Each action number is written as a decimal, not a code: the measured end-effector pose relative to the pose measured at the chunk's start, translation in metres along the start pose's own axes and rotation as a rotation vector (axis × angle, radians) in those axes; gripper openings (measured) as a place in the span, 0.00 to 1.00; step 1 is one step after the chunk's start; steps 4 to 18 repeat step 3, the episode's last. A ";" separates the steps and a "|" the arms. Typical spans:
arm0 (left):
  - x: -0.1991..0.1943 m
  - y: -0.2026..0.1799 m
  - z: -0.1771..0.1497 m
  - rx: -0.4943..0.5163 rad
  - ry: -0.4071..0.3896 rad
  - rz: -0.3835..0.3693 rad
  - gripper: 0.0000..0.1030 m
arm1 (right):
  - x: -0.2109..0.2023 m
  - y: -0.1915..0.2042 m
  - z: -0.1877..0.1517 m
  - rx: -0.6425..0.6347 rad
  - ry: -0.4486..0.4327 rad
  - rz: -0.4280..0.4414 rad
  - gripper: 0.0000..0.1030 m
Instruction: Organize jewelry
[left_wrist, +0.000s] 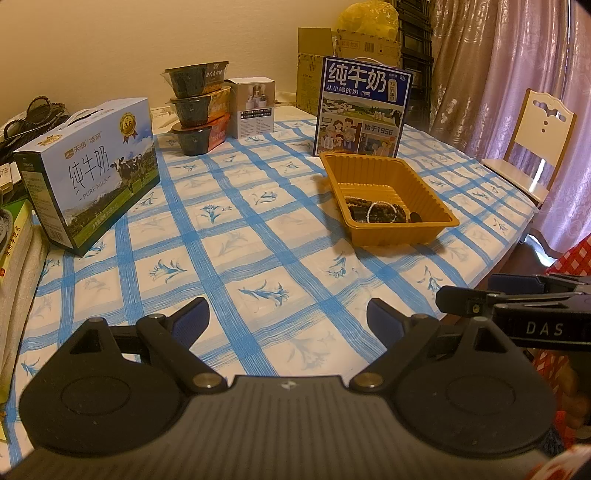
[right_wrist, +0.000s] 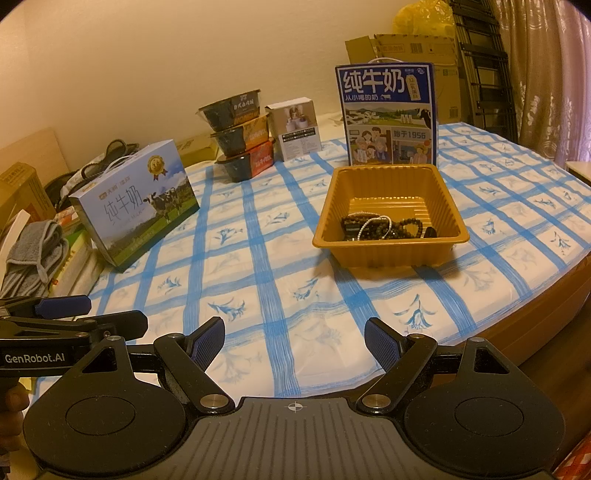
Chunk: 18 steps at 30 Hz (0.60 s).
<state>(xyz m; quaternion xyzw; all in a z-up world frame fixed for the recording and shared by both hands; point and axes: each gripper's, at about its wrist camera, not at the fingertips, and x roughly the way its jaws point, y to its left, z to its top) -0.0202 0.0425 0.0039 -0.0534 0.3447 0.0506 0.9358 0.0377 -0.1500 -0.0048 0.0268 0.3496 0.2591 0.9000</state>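
Observation:
An orange plastic tray (left_wrist: 436, 192) (right_wrist: 328, 221) sits on the blue-checked tablecloth at the right. In it lies a pile of jewelry (left_wrist: 380, 211) (right_wrist: 380, 227): dark beaded bracelets and a thin silvery chain. My left gripper (left_wrist: 288, 321) is open and empty, low over the near edge of the table, well short of the tray. My right gripper (right_wrist: 294, 341) is open and empty, also near the table's front edge. Each gripper shows from the side in the other's view: the right one (left_wrist: 491, 295), the left one (right_wrist: 74, 314).
A dark blue milk carton (left_wrist: 364, 107) (right_wrist: 388, 114) stands just behind the tray. A light blue milk box (left_wrist: 92, 170) (right_wrist: 136, 206) lies at the left. Stacked food bowls (left_wrist: 199, 107) (right_wrist: 240, 136) and a small white box (left_wrist: 255, 107) stand at the back. A chair (left_wrist: 532, 144) is at the right.

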 end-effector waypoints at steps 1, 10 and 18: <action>-0.001 -0.002 0.002 0.000 -0.001 0.000 0.89 | 0.001 0.000 0.000 0.000 0.000 0.000 0.80; -0.001 -0.003 0.004 0.002 -0.001 0.000 0.89 | 0.000 0.000 0.000 0.000 -0.001 0.001 0.80; -0.001 -0.003 0.004 0.002 -0.001 0.000 0.89 | 0.000 0.000 0.000 0.000 -0.001 0.001 0.80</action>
